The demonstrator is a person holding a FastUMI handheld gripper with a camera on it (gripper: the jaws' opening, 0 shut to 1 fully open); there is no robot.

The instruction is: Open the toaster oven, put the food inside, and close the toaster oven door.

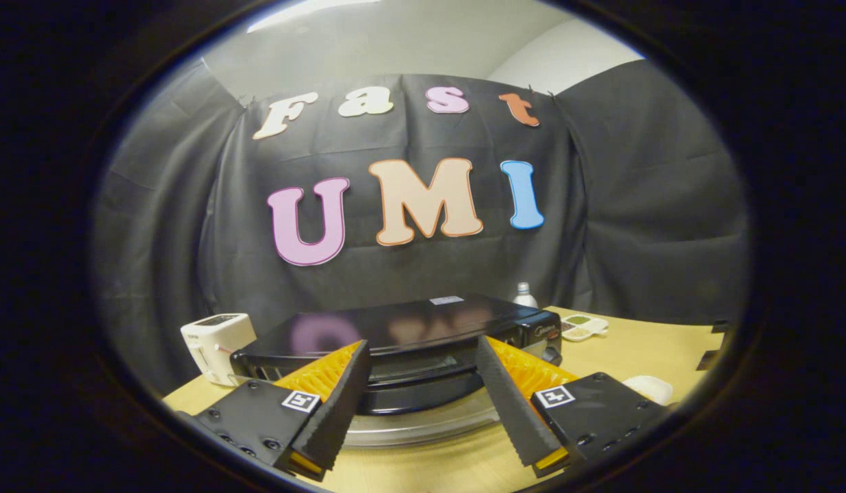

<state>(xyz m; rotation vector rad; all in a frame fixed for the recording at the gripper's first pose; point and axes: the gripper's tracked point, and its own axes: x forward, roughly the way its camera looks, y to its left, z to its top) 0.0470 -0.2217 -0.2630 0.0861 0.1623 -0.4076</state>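
- Claw (420, 356) held low over the surface (642, 346), aimed level and straight at the toaster oven (395, 335).
- Fingers (334, 404) spread wide apart, gripping nothing, angled inward toward their tips.
- Between the fingers: the oven's front, with a dark door handle (416, 397) and a glass door (423, 424) that looks dropped open toward the claw; hard to be sure at this angle.
- Fingertips level with the oven's front edge, one on each side of the door opening; contact with the oven not clear.
- Just ahead: the oven's flat glossy black top, carrying a small pale sticker (445, 300) near its back edge.
- Left of the oven, close beside it: a white pop-up toaster (216, 342) on the surface.
- Behind the oven's right corner: a small pale bottle (525, 295) standing upright.
- Right of the oven, farther back: a white divided dish (582, 326) with bits of food in its compartments.
- Beside the right finger, nearer: a white rounded thing (647, 388), partly hidden, too cut off to name.
- Beyond everything: black cloth wall (635, 205) hung in folds.
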